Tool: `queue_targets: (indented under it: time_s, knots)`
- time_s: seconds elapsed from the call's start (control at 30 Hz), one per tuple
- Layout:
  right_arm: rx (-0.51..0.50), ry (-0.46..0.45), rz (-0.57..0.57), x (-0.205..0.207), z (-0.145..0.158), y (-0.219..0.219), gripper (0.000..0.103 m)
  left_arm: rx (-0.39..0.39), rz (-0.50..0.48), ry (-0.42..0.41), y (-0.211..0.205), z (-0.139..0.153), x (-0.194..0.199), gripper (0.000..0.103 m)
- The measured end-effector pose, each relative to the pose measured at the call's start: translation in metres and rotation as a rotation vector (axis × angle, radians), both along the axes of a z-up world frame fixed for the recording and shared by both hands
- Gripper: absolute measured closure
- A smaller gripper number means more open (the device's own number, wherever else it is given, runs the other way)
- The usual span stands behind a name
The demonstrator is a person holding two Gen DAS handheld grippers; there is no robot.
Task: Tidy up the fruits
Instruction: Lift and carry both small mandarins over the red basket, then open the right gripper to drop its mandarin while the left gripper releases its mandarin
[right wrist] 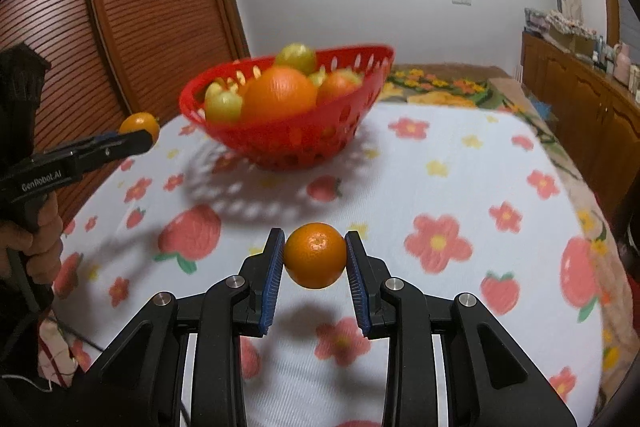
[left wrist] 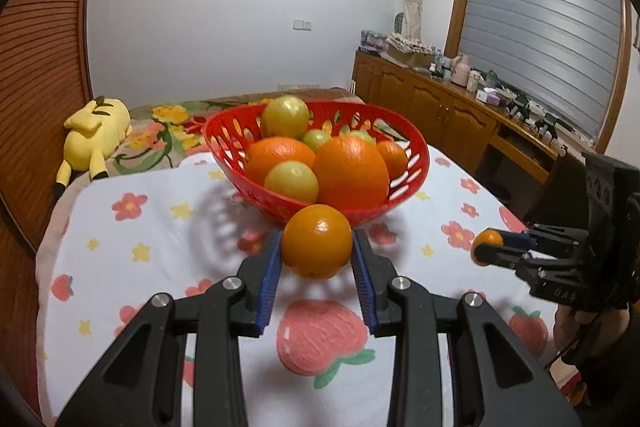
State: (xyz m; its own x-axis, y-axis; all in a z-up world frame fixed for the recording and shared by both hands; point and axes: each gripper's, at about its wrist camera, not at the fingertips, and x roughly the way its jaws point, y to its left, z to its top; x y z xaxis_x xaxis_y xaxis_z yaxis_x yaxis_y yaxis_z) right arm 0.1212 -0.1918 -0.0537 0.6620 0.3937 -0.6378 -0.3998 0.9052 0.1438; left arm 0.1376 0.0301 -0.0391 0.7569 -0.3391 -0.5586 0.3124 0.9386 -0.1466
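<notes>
A red slotted basket stands on the flowered cloth and holds several oranges and yellow-green fruits; it also shows in the right wrist view. My left gripper is shut on an orange just in front of the basket, above the cloth. In the right wrist view this gripper and its orange are at the left. My right gripper is shut on a small orange above the cloth, short of the basket. In the left wrist view it is at the right with its orange.
A yellow plush toy lies beyond the cloth at the far left. A wooden sideboard with small items runs along the right wall. A slatted wooden panel stands at the left.
</notes>
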Motion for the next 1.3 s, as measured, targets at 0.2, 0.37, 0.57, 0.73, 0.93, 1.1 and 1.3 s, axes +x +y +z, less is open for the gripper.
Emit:
queue_targets:
  time_s: [0.2,0.37,0.57,0.73,0.93,1.1,1.3]
  knots:
    - [-0.003,-0.061,0.007,0.012,0.03,0.001,0.073,0.008,0.011,-0.035,0.003,0.013,0.005,0.07]
    - [-0.019,-0.108,0.023,0.028,0.052,0.006,0.073,-0.001,0.034,-0.05,0.006,0.016,0.015,0.07]
    - [-0.041,-0.131,0.051,0.056,0.063,0.016,0.073,0.005,0.046,-0.038,0.005,0.014,0.036,0.07]
    - [-0.061,-0.127,0.083,0.089,0.062,0.026,0.073,0.019,0.063,-0.03,0.005,0.015,0.059,0.07]
    - [-0.072,-0.099,0.119,0.131,0.057,0.037,0.073,0.036,0.074,-0.018,0.005,0.017,0.092,0.07]
    - [-0.084,-0.068,0.133,0.164,0.049,0.042,0.073,0.062,0.079,-0.002,0.003,0.014,0.116,0.07]
    - [-0.089,-0.041,0.144,0.186,0.043,0.044,0.073,0.072,0.076,0.018,0.004,0.01,0.138,0.07]
